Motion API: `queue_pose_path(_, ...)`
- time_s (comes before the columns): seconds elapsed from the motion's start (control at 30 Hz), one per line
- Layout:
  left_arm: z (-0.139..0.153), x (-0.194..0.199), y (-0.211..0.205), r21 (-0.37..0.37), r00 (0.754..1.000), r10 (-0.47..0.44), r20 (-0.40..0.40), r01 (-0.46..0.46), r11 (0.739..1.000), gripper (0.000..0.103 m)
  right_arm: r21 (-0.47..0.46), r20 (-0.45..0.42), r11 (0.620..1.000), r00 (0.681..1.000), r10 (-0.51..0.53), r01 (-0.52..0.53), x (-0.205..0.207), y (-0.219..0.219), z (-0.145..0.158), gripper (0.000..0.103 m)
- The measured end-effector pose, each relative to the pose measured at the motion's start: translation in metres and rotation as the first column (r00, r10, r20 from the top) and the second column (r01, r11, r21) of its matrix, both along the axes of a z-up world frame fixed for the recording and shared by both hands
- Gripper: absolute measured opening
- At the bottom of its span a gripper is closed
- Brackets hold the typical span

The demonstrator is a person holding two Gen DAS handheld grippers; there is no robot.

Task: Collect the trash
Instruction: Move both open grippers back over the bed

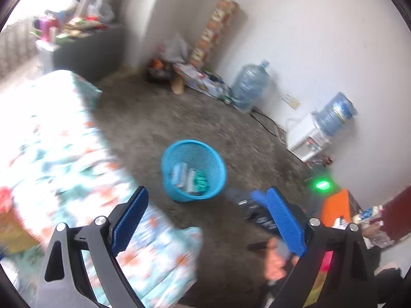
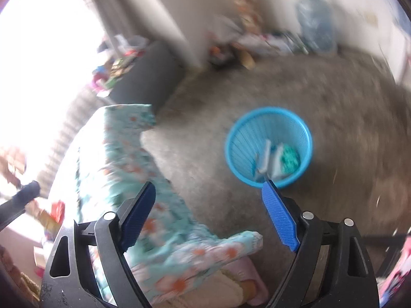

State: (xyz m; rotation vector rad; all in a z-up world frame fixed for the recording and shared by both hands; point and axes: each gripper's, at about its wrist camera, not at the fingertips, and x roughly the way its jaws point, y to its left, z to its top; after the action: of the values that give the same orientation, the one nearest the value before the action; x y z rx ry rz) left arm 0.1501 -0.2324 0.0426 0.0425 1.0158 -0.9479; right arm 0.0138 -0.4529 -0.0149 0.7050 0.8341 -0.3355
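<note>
- Left wrist view: left gripper (image 1: 205, 206) jaws spread wide, nothing btwn the blue pads; it's angled down at the floor.
- Blue mesh basket (image 1: 193, 170) stands upright on the floor, just ahead of the fingertips. Trash inside (image 1: 188, 177): a few pale wrappers/packets plus sth green, lying at the bottom. Prob. set in the open middle so both hands can reach it w/o obstruction.
- The other tool shows low right, beside this gripper's right finger – dark body, blue tip, a hand (image 1: 276, 259) under it; too blurred to read more.
- Floor (image 1: 154, 118) is grey, rough concrete-looking. Floral bedding (image 1: 64, 154) fills the left. White wall behind w/ two big water jugs (image 1: 250, 87), one on a small white dispenser; cluttered dark counter far left.
- Right wrist view: right gripper (image 2: 209, 193) also splayed open, empty; right fingertip overlaps the basket's near rim in the pic, contact can't be told.
- Basket (image 2: 268, 146) seen from above, same items inside – my guess is a piece was dropped in and the claw is free for the next one.
- Floral cover (image 2: 143, 179) runs under the left finger; strong window glare at left, lots of motion blur.
</note>
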Motion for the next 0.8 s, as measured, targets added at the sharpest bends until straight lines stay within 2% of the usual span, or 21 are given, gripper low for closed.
queue_pose_path(0.17,0.011,-0.021,0.083,-0.045,0.994,0.090,0.067,-0.087,0.995,0.091,-0.112,0.051,0.990,0.994,0.093,-0.087,0.003,0.044,0.046,0.090)
queue_pose_path(0.3,0.019,-0.036,0.151,-0.082,0.978,0.165,0.125,-0.155,0.984,0.091,-0.197,0.049,0.967,0.983,0.176,-0.163,0.010,0.077,0.066,0.094)
queue_pose_path(0.5,0.016,-0.056,0.253,-0.126,0.920,0.372,0.124,-0.358,0.925,0.091,-0.360,-0.009,0.903,0.968,0.249,-0.236,0.014,0.132,0.084,0.095)
queue_pose_path(0.6,0.012,-0.070,0.289,-0.127,0.883,0.441,0.161,-0.425,0.896,0.091,-0.466,-0.077,0.830,0.949,0.306,-0.306,0.020,0.161,0.088,0.095)
queue_pose_path(0.67,0.009,-0.077,0.308,-0.116,0.861,0.473,0.184,-0.459,0.881,0.091,-0.510,-0.094,0.795,0.940,0.329,-0.330,0.023,0.176,0.090,0.095)
queue_pose_path(0.73,0.007,-0.084,0.322,-0.121,0.839,0.503,0.208,-0.488,0.864,0.091,-0.510,-0.085,0.784,0.928,0.363,-0.353,0.026,0.186,0.091,0.095)
queue_pose_path(0.8,0.003,-0.089,0.336,-0.128,0.820,0.530,0.215,-0.515,0.848,0.091,-0.480,-0.042,0.794,0.914,0.404,-0.373,0.029,0.191,0.095,0.095)
